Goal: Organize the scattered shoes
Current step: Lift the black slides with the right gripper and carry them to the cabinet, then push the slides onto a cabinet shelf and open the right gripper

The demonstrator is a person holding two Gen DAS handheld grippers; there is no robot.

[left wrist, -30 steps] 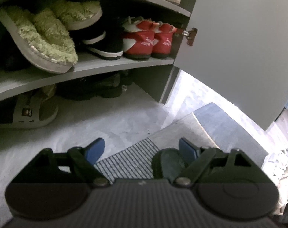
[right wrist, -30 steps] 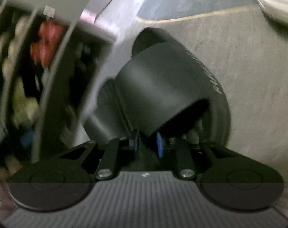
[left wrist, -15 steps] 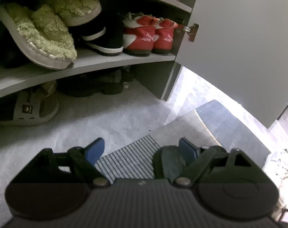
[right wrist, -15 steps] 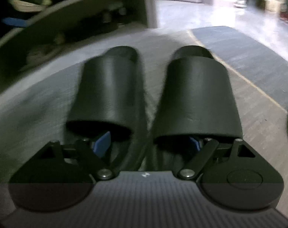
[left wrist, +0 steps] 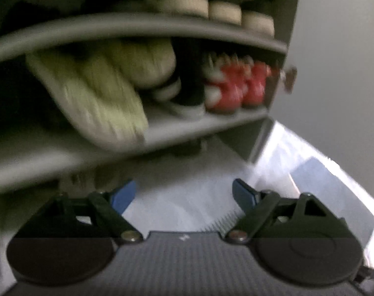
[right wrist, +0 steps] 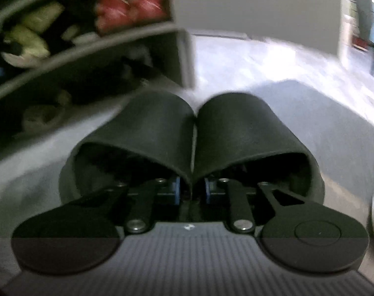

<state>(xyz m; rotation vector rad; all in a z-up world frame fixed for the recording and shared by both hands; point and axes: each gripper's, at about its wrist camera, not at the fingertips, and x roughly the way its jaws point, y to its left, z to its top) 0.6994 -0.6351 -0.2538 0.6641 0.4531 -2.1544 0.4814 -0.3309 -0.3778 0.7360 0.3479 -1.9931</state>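
Two black slide slippers point(right wrist: 150, 128) lie side by side in the right wrist view, toes pointing away toward the shoe cabinet point(right wrist: 113, 42). My right gripper point(right wrist: 192, 190) is closing, and its blue pads pinch the two slippers' touching inner walls together. The left wrist view is blurred; in it my left gripper point(left wrist: 183, 194) stands open with nothing between its fingers, pointed at the cabinet's shelves point(left wrist: 206, 125) above pale floor.
On the middle shelf are green fuzzy slippers point(left wrist: 100, 93), a black shoe and red sneakers point(left wrist: 236, 91); pale-soled shoes sit on the shelf above. The grey cabinet door point(left wrist: 334, 74) hangs open at the right. A dark mat point(right wrist: 322, 113) lies on the floor.
My right gripper rolled level, opened, then closed on both slippers' inner walls, pulling them together. The left gripper rose; the striped mat and the dark slipper dropped out of its view.
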